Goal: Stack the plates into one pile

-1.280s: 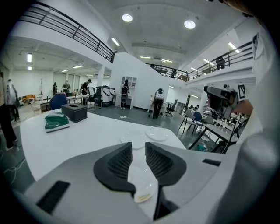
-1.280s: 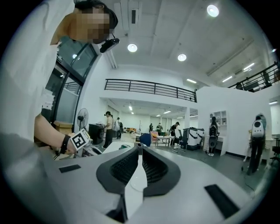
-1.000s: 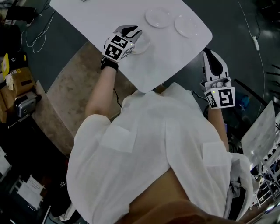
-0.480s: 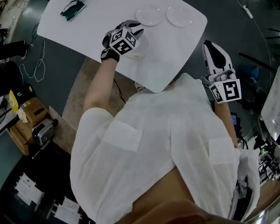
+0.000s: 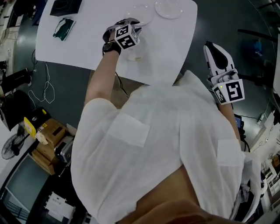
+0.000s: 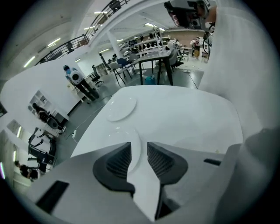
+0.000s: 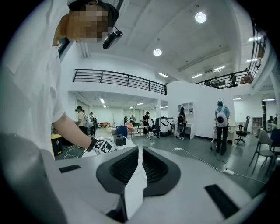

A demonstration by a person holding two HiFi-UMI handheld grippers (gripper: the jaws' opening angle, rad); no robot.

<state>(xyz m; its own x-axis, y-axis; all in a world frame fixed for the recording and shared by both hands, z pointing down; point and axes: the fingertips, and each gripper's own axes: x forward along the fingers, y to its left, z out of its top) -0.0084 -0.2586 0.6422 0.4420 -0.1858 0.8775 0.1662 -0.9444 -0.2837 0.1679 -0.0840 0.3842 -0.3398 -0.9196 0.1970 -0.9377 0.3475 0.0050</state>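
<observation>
Three white plates lie apart on the white table (image 5: 87,48). Two sit at the far edge, one (image 5: 140,14) by my left gripper and one (image 5: 169,8) to its right; both show in the left gripper view as a near plate (image 6: 114,136) and a far plate (image 6: 120,108). The third plate (image 5: 136,56) lies beside my left wrist. My left gripper (image 5: 131,22) (image 6: 139,148) points steeply down at the near plate's rim. Its jaws have just been opening; the rim shows in the gap and the pads do not press on it. My right gripper (image 5: 211,49) (image 7: 139,153) hangs off the table's right side, shut and holding nothing.
A dark green object (image 5: 63,27) and a black box (image 5: 65,6) lie on the table's left part. Cardboard boxes (image 5: 48,135) and cables (image 5: 43,92) are on the floor to the left. The person's white shirt (image 5: 153,148) hides the table's near edge.
The left gripper has rolled and dropped toward the far plates, tips now over the nearer one. The camera has swung, so the table sits higher in view. The right gripper shifted slightly.
</observation>
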